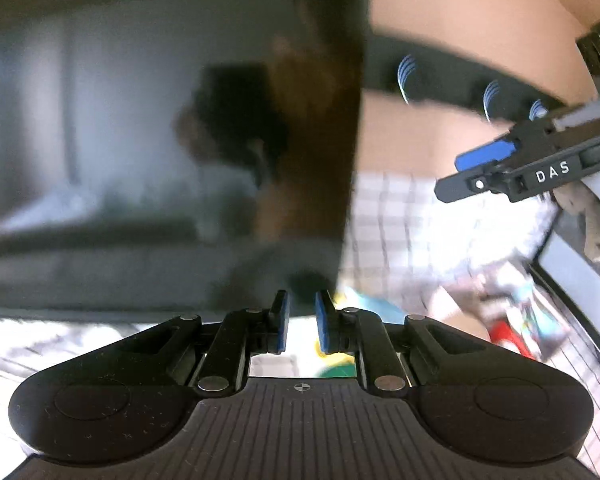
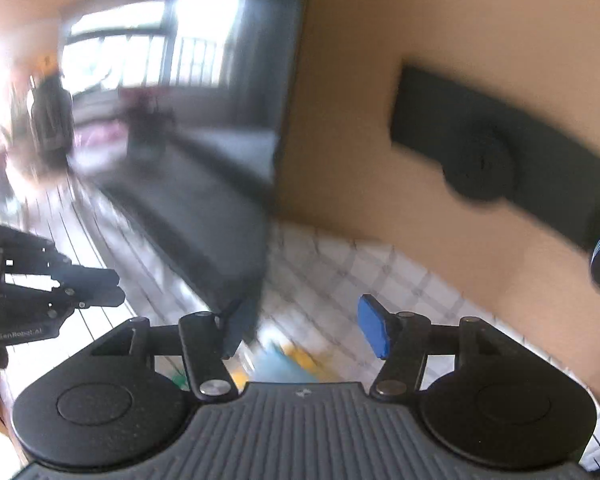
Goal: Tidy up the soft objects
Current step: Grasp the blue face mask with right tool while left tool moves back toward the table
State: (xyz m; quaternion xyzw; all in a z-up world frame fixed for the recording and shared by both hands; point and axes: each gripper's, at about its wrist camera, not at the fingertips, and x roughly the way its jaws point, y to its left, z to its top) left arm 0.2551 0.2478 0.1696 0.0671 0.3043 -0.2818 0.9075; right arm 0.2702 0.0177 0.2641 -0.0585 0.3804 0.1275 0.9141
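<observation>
Nearest, the left gripper (image 1: 302, 326) has its fingers almost together, gripping nothing. Beyond them — on the checkered cloth (image 1: 400, 236) over the desk — lie blurred blue and yellow soft objects (image 2: 288, 362). Right gripper (image 2: 304, 330) fingers stand apart above them, empty.

Left tool (image 1: 302, 322) nearly closed (nothing between), right tool (image 2: 304, 326) parted.

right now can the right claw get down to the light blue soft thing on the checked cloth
Probably yes: the right claw hangs open and empty above the blurred light blue soft thing on the checked cloth, nothing between.
</observation>
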